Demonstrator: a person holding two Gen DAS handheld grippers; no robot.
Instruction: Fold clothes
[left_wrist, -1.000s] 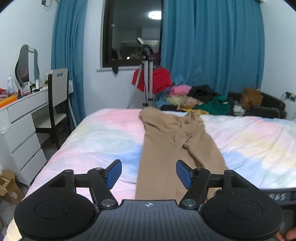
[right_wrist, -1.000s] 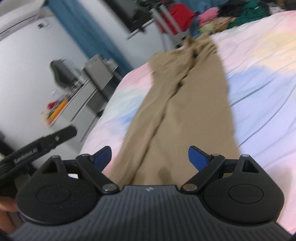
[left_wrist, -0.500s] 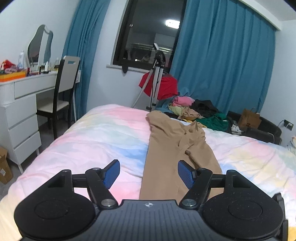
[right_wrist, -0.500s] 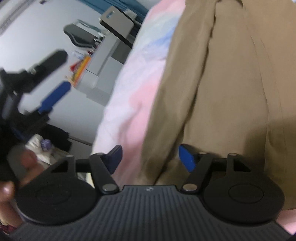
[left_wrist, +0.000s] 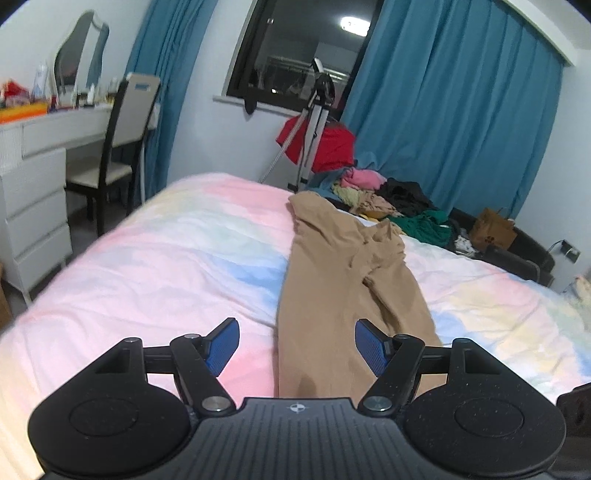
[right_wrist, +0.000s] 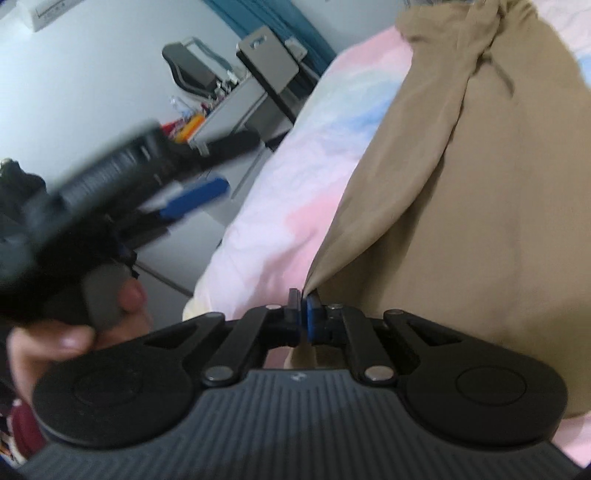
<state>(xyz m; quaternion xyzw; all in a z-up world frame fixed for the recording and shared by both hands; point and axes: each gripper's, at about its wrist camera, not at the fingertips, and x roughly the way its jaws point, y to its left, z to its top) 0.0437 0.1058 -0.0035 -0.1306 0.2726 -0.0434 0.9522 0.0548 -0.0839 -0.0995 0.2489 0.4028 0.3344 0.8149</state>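
On the bed (left_wrist: 155, 266), with its pastel cover, tan trousers (left_wrist: 343, 273) lie lengthwise, running from 6 o'clock toward 12 in the left wrist view. Near their lower end the right gripper (right_wrist: 303, 308) has its jaws clamped together on the left edge of the fabric. At 9 o'clock in that view a hand (right_wrist: 74, 332) holds the left gripper (left_wrist: 297, 345), jaws apart and clear of the trousers. Beyond the bed, at 1 o'clock, sits a pile of clothes (left_wrist: 388, 199).

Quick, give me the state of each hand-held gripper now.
Left hand-held gripper: open, nothing between its pads, poised over the near end of the tan trousers.
Right hand-held gripper: shut on the edge of the tan trousers.
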